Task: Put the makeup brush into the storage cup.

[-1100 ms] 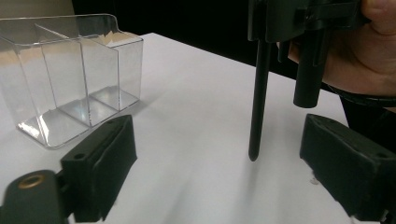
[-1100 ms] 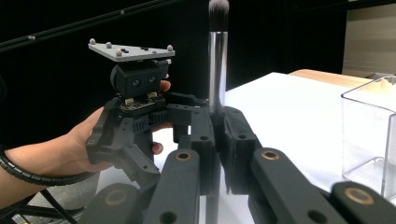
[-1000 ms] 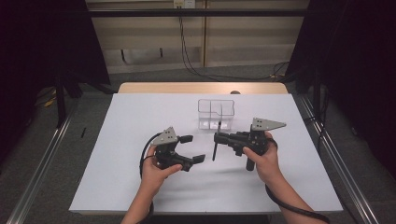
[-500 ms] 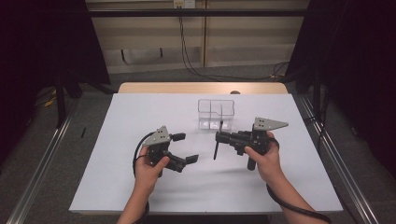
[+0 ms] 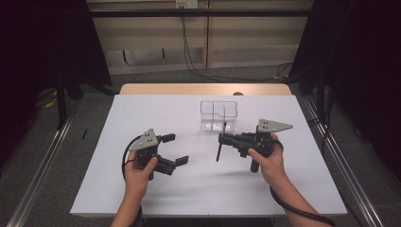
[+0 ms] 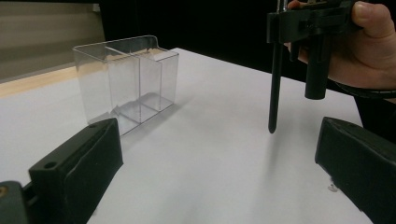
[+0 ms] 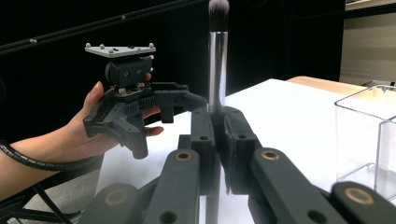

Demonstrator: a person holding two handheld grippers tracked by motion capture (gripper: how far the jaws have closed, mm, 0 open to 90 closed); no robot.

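A person's left hand holds my left gripper (image 5: 177, 149) over the white table (image 5: 142, 113). Its jaws have just been opening and now stand wide apart with nothing between them (image 6: 219, 172). My right gripper (image 5: 222, 140) is shut on a slim black makeup brush (image 5: 219, 150), held upright with the bristles at the top (image 7: 216, 65) and the handle tip just above the table (image 6: 274, 88). The left gripper (image 7: 163, 123) is level with the right gripper and a short way off it. A clear plastic box with compartments (image 5: 218, 115) stands just behind the brush.
The white table ends in a wooden strip (image 5: 203, 89) at the back. Metal rails (image 5: 42, 165) run along the floor on both sides. Cables (image 5: 189, 52) hang by the far wall. The clear box (image 6: 126, 79) holds nothing.
My left gripper has drawn leftward, away from the right gripper, and its jaws have spread a little wider. The right gripper and the brush have stayed put.
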